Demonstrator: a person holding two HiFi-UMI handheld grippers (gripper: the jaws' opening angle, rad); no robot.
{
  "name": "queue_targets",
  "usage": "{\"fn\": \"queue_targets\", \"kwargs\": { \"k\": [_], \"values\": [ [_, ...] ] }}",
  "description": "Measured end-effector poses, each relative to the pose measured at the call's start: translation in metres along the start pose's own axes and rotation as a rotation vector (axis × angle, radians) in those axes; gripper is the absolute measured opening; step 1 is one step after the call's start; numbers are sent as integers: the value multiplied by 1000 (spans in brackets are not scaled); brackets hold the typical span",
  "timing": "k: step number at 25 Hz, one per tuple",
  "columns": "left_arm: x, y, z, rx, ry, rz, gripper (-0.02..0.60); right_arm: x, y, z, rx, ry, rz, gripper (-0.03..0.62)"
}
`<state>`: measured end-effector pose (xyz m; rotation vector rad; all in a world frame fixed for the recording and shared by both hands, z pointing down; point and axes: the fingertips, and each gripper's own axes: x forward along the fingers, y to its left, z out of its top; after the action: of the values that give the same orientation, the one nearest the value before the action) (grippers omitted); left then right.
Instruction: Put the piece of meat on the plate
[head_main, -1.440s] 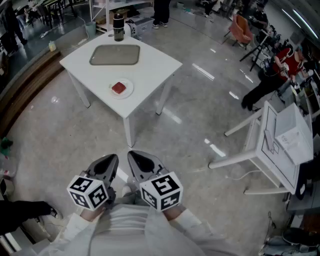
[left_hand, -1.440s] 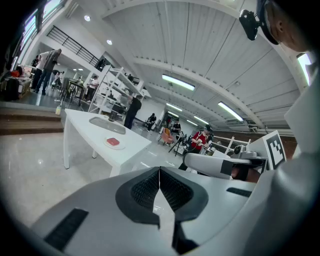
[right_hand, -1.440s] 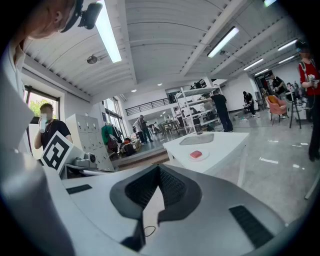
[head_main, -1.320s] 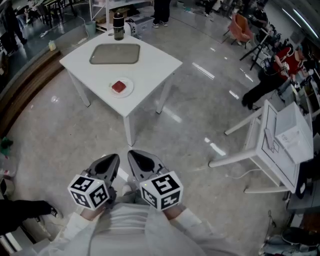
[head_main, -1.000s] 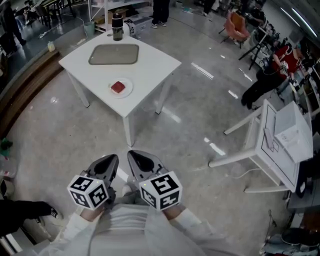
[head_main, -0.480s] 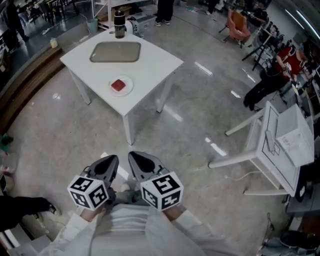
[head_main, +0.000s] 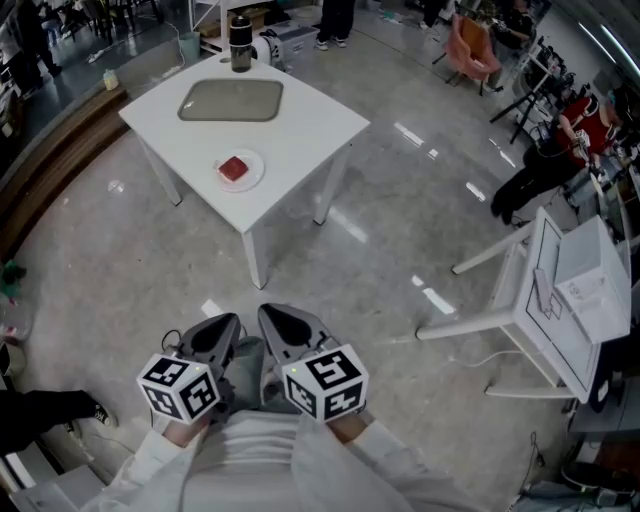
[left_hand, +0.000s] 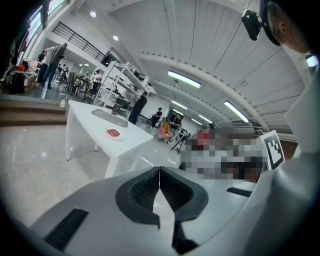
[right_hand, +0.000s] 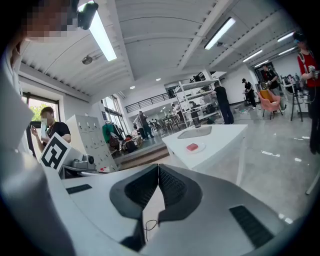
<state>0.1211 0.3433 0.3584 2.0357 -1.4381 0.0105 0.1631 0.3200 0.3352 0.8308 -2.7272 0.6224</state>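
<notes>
A red piece of meat (head_main: 234, 168) lies on a small white plate (head_main: 247, 179) near the front edge of a white table (head_main: 300, 120), far from me across the floor. The meat (left_hand: 113, 133) on its plate (left_hand: 116, 137) also shows small in the left gripper view, and the meat (right_hand: 192, 146) again in the right gripper view. Both grippers hang close to my body, side by side, well short of the table. The left gripper (head_main: 219, 332) and the right gripper (head_main: 275, 322) are shut with nothing between their jaws.
A grey tray (head_main: 231, 100) and a dark bottle (head_main: 240, 44) stand at the table's far side. A second white table (head_main: 560, 300) lies tipped at the right. Chairs, stands and people fill the background. Grey polished floor (head_main: 330, 260) lies between me and the table.
The view has drifted slightly and the table sits a touch nearer in the frame. Both grippers have sunk a little, still shut and side by side.
</notes>
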Motion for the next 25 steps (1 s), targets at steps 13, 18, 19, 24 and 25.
{"fn": "queue_targets", "kwargs": {
  "k": [13,18,19,24,25],
  "values": [
    [57,83,74,22,23,-20,9,102,-39,49,7,-22,-46,15],
    [80,123,113,30,40,-41,9,148,-58,80,27,-55,-102,15],
    [84,130,120,34,43,-48,9,156,-62,85,31,-62,-115,15],
    [103,162,149,54,61,-90,9,193,-78,108,45,-95,-181,15],
    [106,168,153,56,68,-98,9,199,-80,111,49,-100,-191,15]
  ]
}}
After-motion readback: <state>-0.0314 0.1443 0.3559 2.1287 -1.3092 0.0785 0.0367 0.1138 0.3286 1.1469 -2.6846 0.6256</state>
